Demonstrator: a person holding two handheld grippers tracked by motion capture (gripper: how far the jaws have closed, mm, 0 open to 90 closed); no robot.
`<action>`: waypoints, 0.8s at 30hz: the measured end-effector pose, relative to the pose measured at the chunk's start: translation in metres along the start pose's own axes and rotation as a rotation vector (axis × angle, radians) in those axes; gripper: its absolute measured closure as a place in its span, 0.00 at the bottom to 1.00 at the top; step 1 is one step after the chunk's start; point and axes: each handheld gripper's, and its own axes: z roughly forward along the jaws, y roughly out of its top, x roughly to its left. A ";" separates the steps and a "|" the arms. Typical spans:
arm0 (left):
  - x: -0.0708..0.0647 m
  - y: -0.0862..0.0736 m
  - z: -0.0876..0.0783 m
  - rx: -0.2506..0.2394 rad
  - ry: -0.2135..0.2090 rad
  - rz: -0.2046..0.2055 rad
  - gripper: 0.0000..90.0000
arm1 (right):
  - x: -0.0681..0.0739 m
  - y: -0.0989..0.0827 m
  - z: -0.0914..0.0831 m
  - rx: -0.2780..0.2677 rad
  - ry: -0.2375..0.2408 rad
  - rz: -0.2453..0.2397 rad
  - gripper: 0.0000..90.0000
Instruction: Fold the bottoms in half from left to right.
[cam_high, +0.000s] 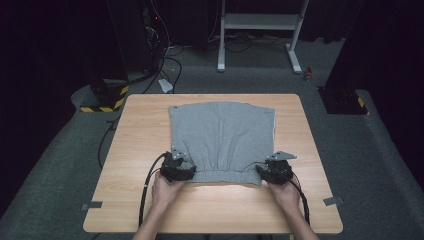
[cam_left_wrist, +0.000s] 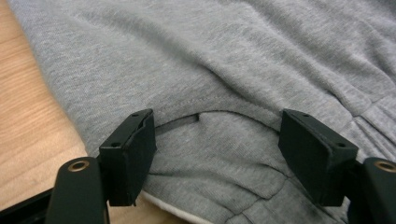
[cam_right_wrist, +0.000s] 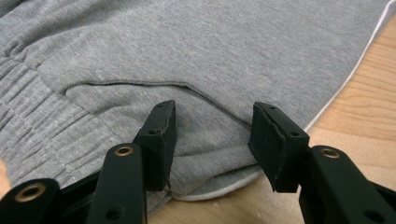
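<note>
A grey sweat garment (cam_high: 222, 135) with a gathered elastic band lies flat on the wooden table (cam_high: 140, 130), band edge toward me. My left gripper (cam_high: 180, 164) hovers at the band's near left corner. In the left gripper view its jaws stand wide apart over the cloth (cam_left_wrist: 210, 56) beside a pocket slit (cam_left_wrist: 180, 123), the gripper (cam_left_wrist: 217, 128) not pinching anything. My right gripper (cam_high: 272, 165) is at the near right corner. Its jaws are apart above the cloth (cam_right_wrist: 187, 46) near the white-edged hem (cam_right_wrist: 219, 192), the gripper (cam_right_wrist: 212, 119) empty.
Bare wood runs along the table's left, right and near sides. Grey tape tabs (cam_high: 92, 205) (cam_high: 332, 201) mark the near corners. Beyond the table are a white desk frame (cam_high: 260, 22), floor cables (cam_high: 170, 65) and a black-yellow striped base (cam_high: 102, 100).
</note>
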 end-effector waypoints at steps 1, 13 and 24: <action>0.000 -0.001 0.000 -0.002 0.000 0.002 0.31 | 0.001 -0.001 -0.001 0.000 0.000 0.005 0.56; -0.006 -0.008 -0.006 -0.011 -0.011 0.008 0.31 | 0.005 -0.006 -0.008 0.009 0.005 -0.003 0.56; -0.012 -0.013 -0.011 -0.007 -0.020 0.020 0.31 | 0.010 -0.016 -0.017 0.006 0.004 0.002 0.56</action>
